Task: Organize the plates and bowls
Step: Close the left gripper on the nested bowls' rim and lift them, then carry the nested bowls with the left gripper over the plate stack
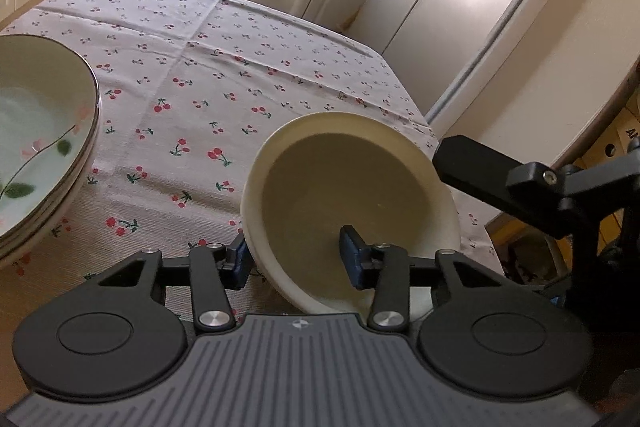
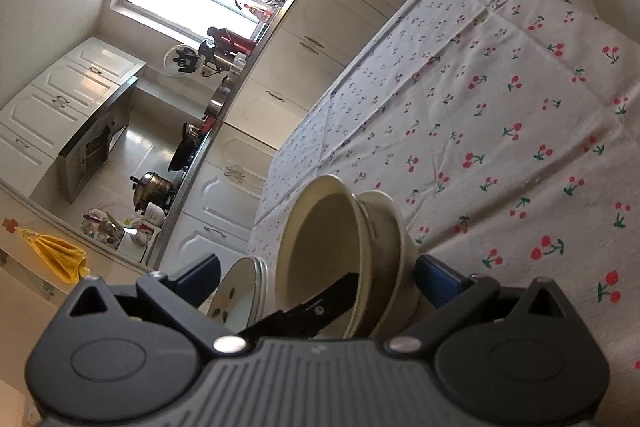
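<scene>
While the left gripper has its jaws pinching the near rim of a tilted cream ceramic bowl, that bowl sits above the cherry-print desk. Right gripper has its jaws spread wide around the bowl, and a stack of floral plates sits off to the left.

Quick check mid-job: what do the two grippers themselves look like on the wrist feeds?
The left gripper and the right gripper are built alike: a grey ribbed centre plate, two round black hubs, black linkage arms on silver pivot bolts, and blue finger pads. The left plate carries a small star-shaped logo. No cables or sleeves show.
</scene>
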`<act>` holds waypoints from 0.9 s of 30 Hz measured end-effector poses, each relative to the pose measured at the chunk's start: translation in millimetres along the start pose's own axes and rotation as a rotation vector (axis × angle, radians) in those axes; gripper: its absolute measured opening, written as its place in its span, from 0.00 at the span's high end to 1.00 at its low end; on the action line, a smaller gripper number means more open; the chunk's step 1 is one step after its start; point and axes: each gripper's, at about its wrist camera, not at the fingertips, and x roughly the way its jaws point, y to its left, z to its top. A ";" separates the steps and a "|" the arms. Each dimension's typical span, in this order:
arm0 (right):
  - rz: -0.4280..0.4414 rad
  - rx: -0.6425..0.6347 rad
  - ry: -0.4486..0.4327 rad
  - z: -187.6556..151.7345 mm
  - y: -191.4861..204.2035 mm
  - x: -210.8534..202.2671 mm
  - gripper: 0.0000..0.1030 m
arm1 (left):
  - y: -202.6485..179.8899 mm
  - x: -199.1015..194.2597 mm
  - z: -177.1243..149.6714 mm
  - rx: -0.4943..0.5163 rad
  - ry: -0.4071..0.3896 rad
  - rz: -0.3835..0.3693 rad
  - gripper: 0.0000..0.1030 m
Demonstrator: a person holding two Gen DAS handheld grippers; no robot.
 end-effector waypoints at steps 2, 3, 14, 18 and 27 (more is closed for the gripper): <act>0.002 -0.004 -0.001 0.1 -0.4 1.1 0.00 | 0.0 -0.3 -0.4 -0.005 -0.002 -0.003 0.53; 0.003 -0.003 -0.001 0.0 -0.9 0.9 0.00 | 0.0 -0.8 -0.8 -0.007 -0.003 -0.003 0.54; -0.012 -0.026 -0.015 -2.8 -1.8 -0.8 0.01 | 3.3 -9.7 -2.6 0.008 -0.034 0.025 0.72; -0.016 -0.037 -0.016 -3.3 -0.5 0.8 0.01 | 0.0 -9.8 -1.4 0.013 -0.037 0.034 0.73; -0.051 -0.037 0.005 -1.1 -11.3 11.2 0.19 | -0.5 -3.6 -2.0 0.025 -0.050 0.059 0.73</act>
